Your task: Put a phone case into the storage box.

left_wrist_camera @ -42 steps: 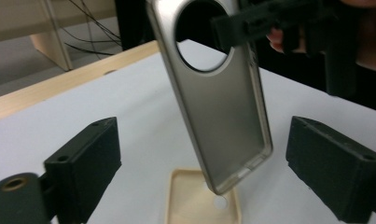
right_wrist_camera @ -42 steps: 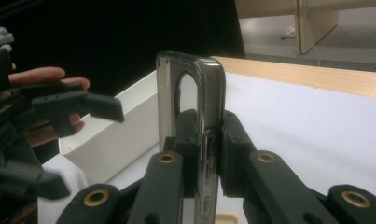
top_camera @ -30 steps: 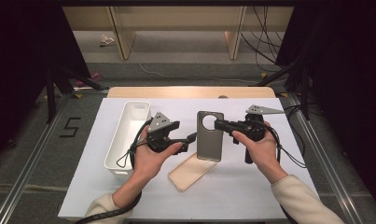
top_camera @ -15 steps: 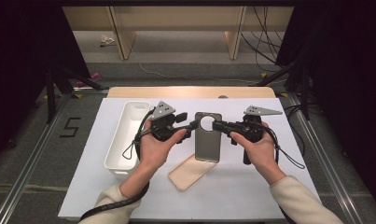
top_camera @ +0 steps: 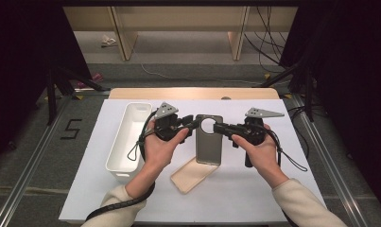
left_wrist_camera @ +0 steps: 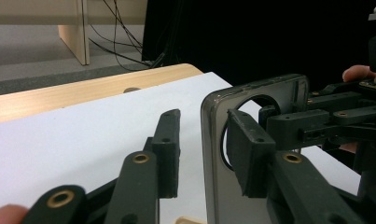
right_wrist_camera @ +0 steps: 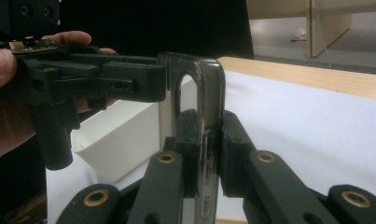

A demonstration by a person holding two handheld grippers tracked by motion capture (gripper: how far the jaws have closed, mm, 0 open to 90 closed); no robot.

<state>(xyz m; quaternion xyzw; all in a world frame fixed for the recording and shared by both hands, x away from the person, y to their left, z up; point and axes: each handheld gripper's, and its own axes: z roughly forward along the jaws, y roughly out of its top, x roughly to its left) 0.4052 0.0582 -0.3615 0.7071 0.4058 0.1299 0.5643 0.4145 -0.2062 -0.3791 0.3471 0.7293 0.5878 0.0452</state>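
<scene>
High view: both tools met mid-tabletop at a grey phone case (top_camera: pixel 208 142), held off the surface; a beige case (top_camera: pixel 194 174) lay beneath it and a white bin (top_camera: pixel 127 137) near the left edge.

Left tool view: left tool (left_wrist_camera: pixel 202 140) gaped apart around the case's edge, not yet gripping.

Right tool view: right tool (right_wrist_camera: pixel 206 140) was clamped on the case, so only the left grasp seemed left

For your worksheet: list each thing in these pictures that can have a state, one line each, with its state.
Grey case: lifted, clamped at its right edge.
Right gripper: shut on the grey case.
Left gripper: open, jaws astride the case's left edge.
Beige case: flat on the table.
Tray: empty, upright.
</scene>
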